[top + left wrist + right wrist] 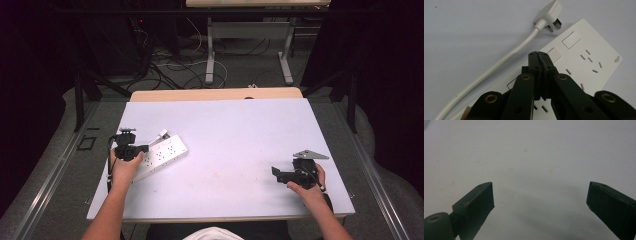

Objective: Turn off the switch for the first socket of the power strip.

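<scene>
Left gripper (539, 53), fingers pressed together, poised over the power strip (579, 60) as if to push a switch, while the right gripper (540, 200) waits fingers apart above bare desk (529, 150).

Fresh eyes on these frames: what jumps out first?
The white power strip at the table's left, with its plug and cord lying beside it. The left gripper hovers shut over the strip's face, while the right gripper stands wide open over bare table at the right.
</scene>
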{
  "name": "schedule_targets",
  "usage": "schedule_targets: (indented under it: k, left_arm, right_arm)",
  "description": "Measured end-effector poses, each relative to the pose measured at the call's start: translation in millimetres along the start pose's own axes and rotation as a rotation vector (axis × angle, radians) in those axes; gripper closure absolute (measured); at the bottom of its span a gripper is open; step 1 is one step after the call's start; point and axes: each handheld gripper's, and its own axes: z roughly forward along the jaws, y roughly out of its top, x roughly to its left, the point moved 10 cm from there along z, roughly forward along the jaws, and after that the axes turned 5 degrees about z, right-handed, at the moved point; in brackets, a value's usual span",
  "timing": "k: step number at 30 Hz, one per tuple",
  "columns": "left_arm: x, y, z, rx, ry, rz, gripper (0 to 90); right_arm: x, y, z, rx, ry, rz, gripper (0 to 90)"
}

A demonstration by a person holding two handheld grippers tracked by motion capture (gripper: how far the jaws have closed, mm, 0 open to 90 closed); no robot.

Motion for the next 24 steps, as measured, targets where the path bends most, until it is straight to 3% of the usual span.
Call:
schedule_targets:
  k: [5, 8, 24]
  left_arm:
    - [1.7, 0.8, 2.3, -0.017, 0.013, -0.004, 90.0]
    - [2.0, -1.4, 2.1, 0.003, 0.006, -0.001, 90.0]
    - [3.7, -1.9, 3.9, -0.012, 0.005, -0.025, 90.0]
  right_arm:
    - [0.3, 0.1, 0.0, -0.001, 0.001, -0.001, 6.8]
    - [0.5, -0.1, 0.0, 0.001, 0.002, 0.000, 6.9]
    - [0.5, -0.9, 0.3, 0.006, 0.002, -0.010, 6.9]
